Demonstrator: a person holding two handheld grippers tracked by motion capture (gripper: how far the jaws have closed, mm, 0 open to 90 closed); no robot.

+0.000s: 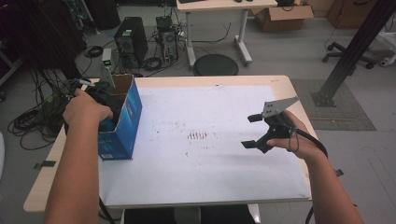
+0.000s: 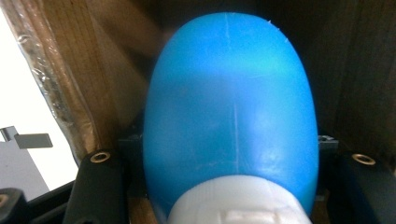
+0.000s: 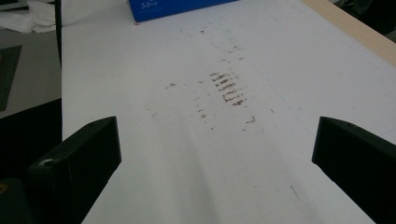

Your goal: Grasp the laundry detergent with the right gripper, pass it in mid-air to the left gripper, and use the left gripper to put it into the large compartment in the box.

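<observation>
Down inside the blue cardboard box [image 1: 122,122], the left gripper [image 1: 103,100] is reached in from the open top, the person's left hand [image 1: 84,109] wrapped over it. Seen along that gripper's own jaws, a blue bottle [image 2: 231,116] with a white cap [image 2: 238,203] sits right between them, its cap end nearest the camera and the brown inner walls of the box close on both sides; the jaws stand against the bottle's flanks, though whether they actually press it I cannot tell. Well apart, the right gripper [image 1: 252,130] hangs above the white sheet [image 1: 205,177], jaws spread wide with nothing between them. Just ahead of its jaws lies a patch of brown smudges [image 3: 227,88], and the box stands farther beyond.
</observation>
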